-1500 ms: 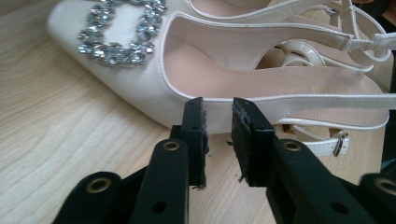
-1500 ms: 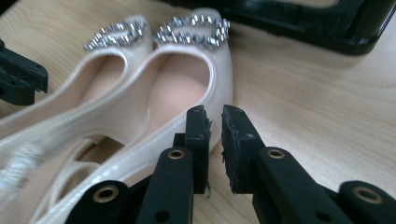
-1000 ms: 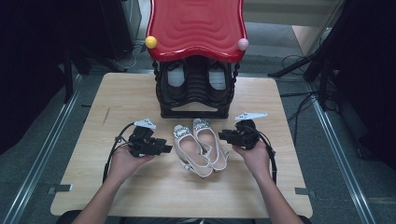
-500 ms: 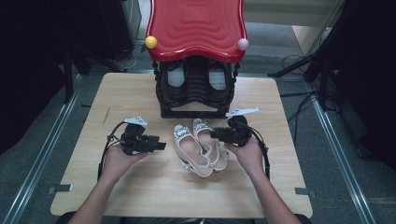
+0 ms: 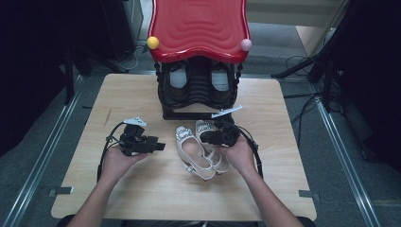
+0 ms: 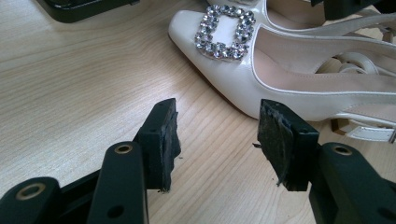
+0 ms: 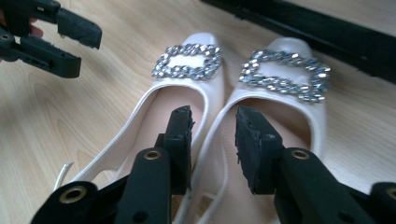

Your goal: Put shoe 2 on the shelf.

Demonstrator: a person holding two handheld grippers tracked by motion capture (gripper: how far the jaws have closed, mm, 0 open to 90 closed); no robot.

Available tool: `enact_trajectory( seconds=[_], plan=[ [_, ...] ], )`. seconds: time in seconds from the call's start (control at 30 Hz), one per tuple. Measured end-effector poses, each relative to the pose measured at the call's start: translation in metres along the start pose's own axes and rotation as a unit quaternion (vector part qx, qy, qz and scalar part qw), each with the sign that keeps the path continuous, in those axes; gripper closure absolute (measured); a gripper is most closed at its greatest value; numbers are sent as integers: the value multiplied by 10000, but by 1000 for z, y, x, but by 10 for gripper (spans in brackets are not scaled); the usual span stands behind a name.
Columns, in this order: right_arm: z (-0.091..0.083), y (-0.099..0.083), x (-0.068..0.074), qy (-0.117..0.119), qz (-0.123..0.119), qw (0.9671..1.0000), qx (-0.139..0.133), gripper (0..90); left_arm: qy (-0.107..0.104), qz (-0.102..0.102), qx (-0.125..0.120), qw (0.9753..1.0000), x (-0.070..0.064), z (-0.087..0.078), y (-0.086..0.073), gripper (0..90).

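Pale wood of the table (image 5: 142,198) carries everything. At the left, the left gripper (image 5: 158,145) hovers with jaws parted and empty, pointed at the near side of the left shoe (image 6: 243,70), likely to steady it. The cream, buckled pair (image 5: 201,151) lies mid-table, touching. To the right, the right gripper (image 7: 214,135) straddles their adjoining inner edges, jaws apart, probably to pinch both together. Beyond, the black shoe rack (image 5: 198,90) under its red top holds dark shoes.

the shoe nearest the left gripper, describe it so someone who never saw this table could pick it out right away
Start at the red-topped shoe rack at the far edge of the wooden table; just in front of it lie two cream slingback shoes side by side. The shoe meant is the one toward the left gripper. Both carry a rhinestone buckle, but the right gripper hovers over its neighbour, not over this one.
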State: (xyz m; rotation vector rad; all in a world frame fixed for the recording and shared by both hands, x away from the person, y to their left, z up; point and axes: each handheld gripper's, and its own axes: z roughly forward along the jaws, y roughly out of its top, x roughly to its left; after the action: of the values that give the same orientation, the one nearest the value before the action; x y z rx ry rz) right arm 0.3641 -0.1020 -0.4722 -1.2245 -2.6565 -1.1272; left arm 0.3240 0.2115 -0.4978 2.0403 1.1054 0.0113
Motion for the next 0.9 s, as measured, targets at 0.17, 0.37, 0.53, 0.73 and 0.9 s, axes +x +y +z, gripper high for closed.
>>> enact_trajectory(
  seconds=[0.17, 0.37, 0.53, 0.73, 0.9],
  plan=[
    [8, 2, 6, 3, -43, 9998, 198, 656, 0, 11, -33, 10000, 0, -1, 0, 479],
    [17, 1, 12, -66, -53, 9986, 514, 636, -7, 10, -14, 10000, 0, 0, 0, 480],
    [16, -4, 15, -160, -43, 9978, 643, 645, -5, 18, -8, 10000, 0, 0, 0, 479],
    [12, -11, 21, -283, -103, 9956, 882, 642, 2, 19, -23, 10000, -1, -1, 0, 479],
    [14, -15, 20, -408, -120, 9945, 958, 695, 21, 36, 4, 10000, -1, 0, 0, 479]
  ],
)
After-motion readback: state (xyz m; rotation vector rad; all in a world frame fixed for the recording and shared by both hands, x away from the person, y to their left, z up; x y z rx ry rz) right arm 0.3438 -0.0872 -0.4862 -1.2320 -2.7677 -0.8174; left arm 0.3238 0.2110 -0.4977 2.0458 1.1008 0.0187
